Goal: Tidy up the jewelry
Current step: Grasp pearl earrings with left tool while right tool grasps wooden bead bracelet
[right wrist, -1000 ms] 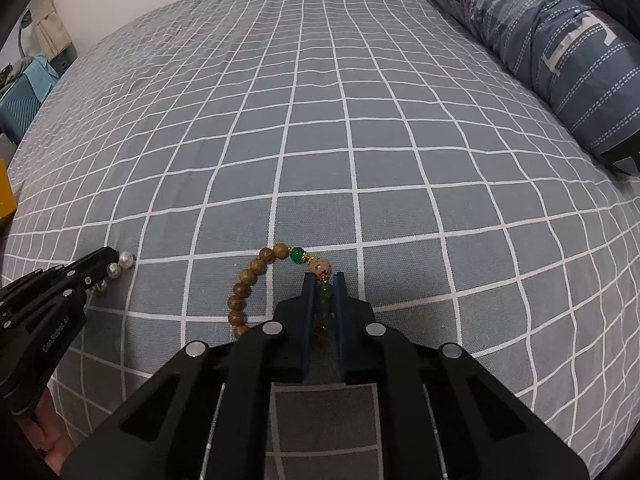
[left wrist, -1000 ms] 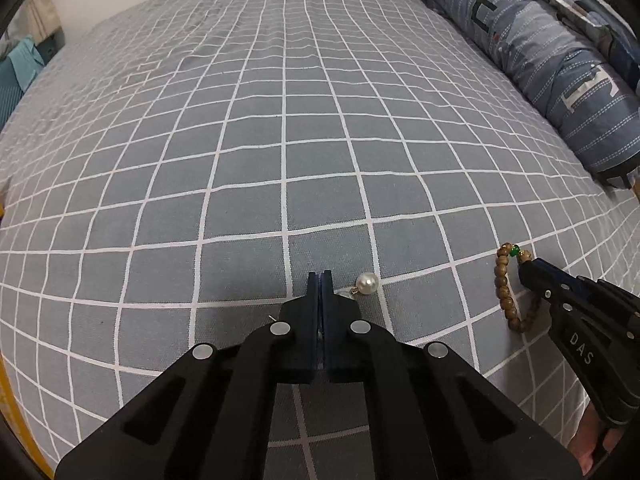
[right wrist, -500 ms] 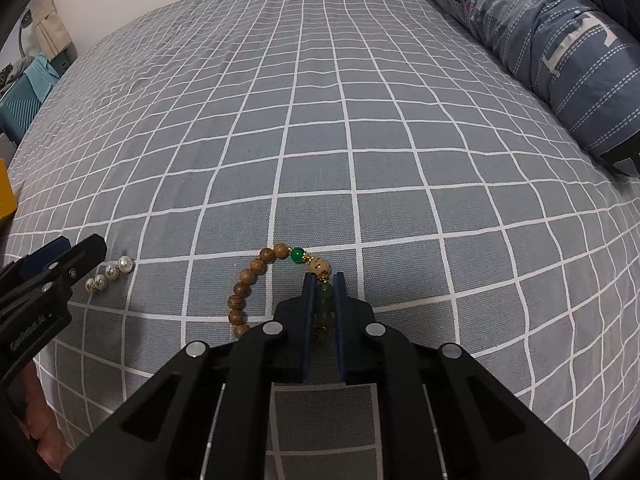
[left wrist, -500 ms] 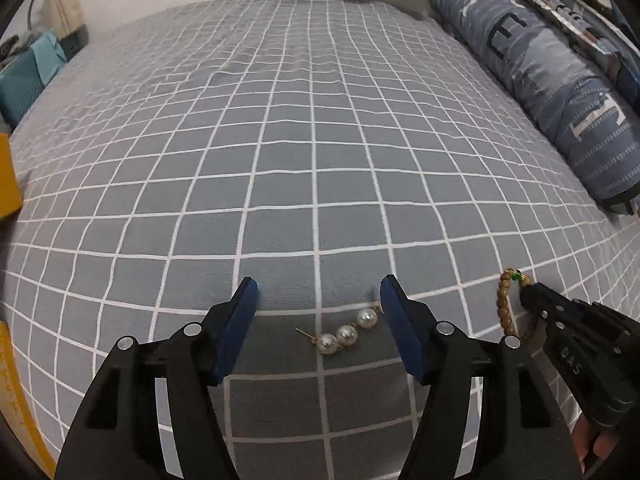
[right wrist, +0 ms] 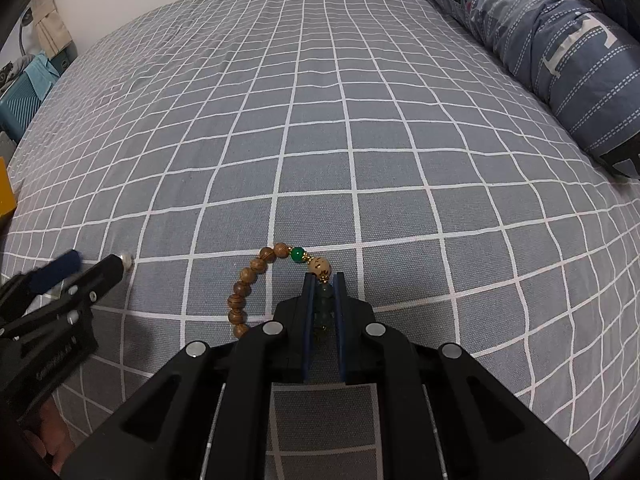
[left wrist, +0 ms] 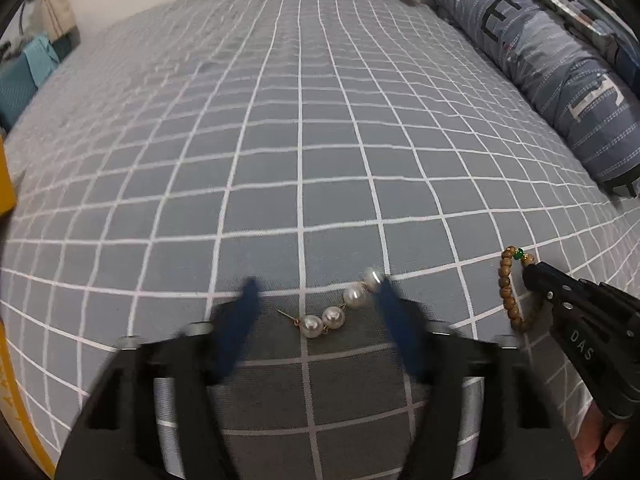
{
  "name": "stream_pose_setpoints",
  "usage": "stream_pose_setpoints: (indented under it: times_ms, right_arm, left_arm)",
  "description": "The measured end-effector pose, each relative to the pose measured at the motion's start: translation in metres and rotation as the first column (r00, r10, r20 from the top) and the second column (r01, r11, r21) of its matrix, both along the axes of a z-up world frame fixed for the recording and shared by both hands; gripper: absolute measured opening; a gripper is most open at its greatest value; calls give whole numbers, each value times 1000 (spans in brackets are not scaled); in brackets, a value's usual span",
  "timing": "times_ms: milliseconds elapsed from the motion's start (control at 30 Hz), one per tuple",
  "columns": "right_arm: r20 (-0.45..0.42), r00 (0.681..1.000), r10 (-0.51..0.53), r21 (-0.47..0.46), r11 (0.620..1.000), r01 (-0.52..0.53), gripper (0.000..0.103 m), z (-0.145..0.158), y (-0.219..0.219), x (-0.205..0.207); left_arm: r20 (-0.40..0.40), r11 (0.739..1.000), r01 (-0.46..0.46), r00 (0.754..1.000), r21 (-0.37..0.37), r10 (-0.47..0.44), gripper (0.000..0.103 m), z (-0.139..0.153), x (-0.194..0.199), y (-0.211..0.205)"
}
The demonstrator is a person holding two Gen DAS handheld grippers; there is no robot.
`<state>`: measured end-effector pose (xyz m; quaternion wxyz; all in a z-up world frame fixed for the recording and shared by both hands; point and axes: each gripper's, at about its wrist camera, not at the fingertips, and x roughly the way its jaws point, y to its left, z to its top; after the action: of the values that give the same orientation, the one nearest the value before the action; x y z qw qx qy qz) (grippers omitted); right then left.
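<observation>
A short gold pin with three white pearls lies on the grey checked sheet. My left gripper straddles it, its blurred jaws closing, with the pearls between them and not pinched. The right fingertip sits at the far pearl. My right gripper is shut on a wooden bead bracelet, clamping its dark green beads, while the loop rests on the sheet. The left wrist view shows that bracelet and the right gripper at the right. In the right wrist view the left gripper is at the left, one pearl at its tip.
A long blue striped bolster runs along the right side of the bed. A yellow object sits at the left edge. A teal item stands beyond the bed's far left. A hand shows under each gripper.
The left jaws went from shut on the pearl pin to wide apart, leaving it on the sheet, and now stand narrower. The right gripper and bracelet have not moved.
</observation>
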<state>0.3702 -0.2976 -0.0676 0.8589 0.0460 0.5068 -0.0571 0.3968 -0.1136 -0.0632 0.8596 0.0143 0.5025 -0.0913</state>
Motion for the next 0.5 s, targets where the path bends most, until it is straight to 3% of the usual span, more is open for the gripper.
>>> stream_pose_setpoints:
  times_ms: [133, 500]
  right_arm:
    - [0, 1000, 0, -1, 1000, 0, 8, 0, 0, 0]
    - [4, 1000, 0, 3, 1000, 0, 8, 3, 0, 0]
  left_arm:
    - [-11, 1000, 4, 1000, -1, -4, 11, -2, 0, 2]
    - [7, 1000, 1, 1000, -2, -1, 11, 9, -1, 4]
